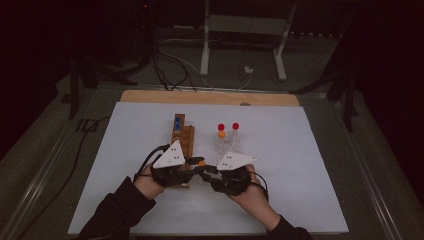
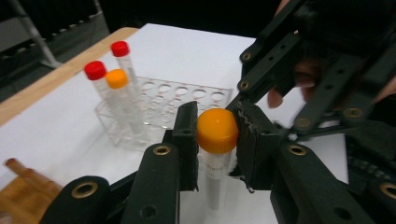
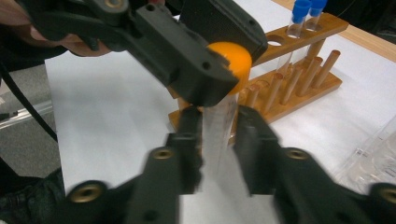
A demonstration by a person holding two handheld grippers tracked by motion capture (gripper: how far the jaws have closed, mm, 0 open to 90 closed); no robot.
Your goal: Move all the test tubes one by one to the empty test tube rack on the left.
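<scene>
One orange-capped tube point(image 2: 216, 154) sits between our two grippers, held upright above the white table cover point(image 1: 300, 150), just in front of the wooden rack point(image 1: 183, 137). We have the left gripper point(image 2: 216, 130) closed on its orange cap point(image 3: 232, 63): in the left gripper view both black pads press against the cap's sides, and the clear body hangs below them. Our right gripper point(image 3: 218, 140) straddles the clear body lower down; in the right gripper view its jaws stand close on either side of the tube, yet that view is blurred and we cannot tell whether the pads touch the plastic or stand just off it.

In the high view the two grippers meet nose to nose near the table's middle, our left gripper point(image 1: 172, 167) beside the near end of the wooden rack and our right gripper point(image 1: 230, 172) just beside it, with the cap a small orange spot between them.

Behind the tube stands a clear plastic rack point(image 2: 182, 100) holding three more tubes: two red-capped tubes point(image 2: 95, 71) and one orange-capped one point(image 2: 116, 79), upright at one end. The wooden rack carries two blue-capped tubes point(image 3: 306, 9) at its far end, with its pegs rising in a row below them.
</scene>
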